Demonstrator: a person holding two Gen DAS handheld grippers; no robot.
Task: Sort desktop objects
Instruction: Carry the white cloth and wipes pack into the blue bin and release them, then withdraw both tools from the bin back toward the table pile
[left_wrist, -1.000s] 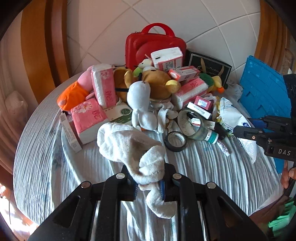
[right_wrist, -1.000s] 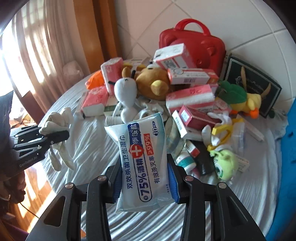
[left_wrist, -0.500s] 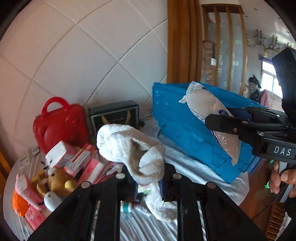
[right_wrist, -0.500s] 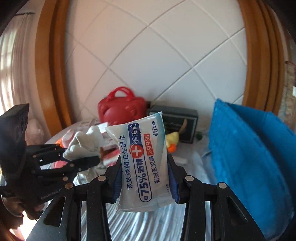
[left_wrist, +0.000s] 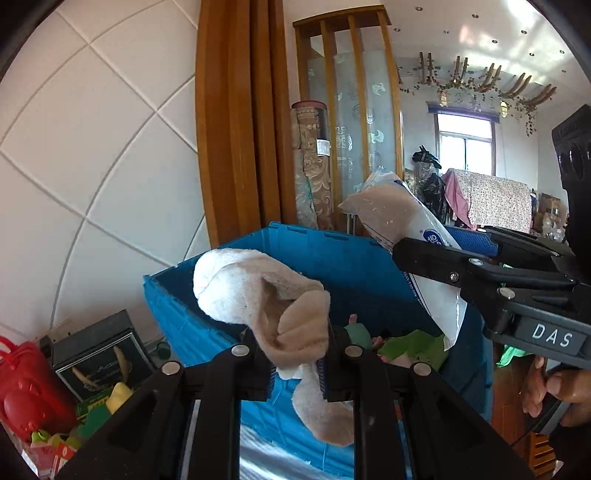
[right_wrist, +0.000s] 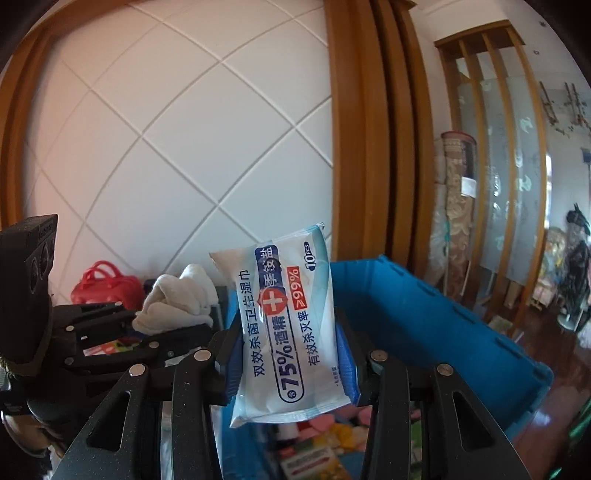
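My left gripper (left_wrist: 299, 369) is shut on a white sock (left_wrist: 258, 291), held up at the near wall of the blue crate (left_wrist: 354, 266). The sock also shows in the right wrist view (right_wrist: 177, 306). My right gripper (right_wrist: 291, 354) is shut on a white and blue pack of alcohol wipes (right_wrist: 291, 332), held above the blue crate (right_wrist: 443, 325). In the left wrist view the wipes pack (left_wrist: 410, 243) hangs over the crate's open top, to the right of the sock.
The crate holds several items, green and pink ones among them (left_wrist: 410, 347). A red case (left_wrist: 26, 398) and a black box (left_wrist: 96, 354) stand at the left by the tiled wall. A wooden pillar (left_wrist: 240, 122) rises behind the crate.
Both grippers have swung right from the cluttered table to the blue crate, carrying the sock and the wipes pack. The crate's inside has come into view.
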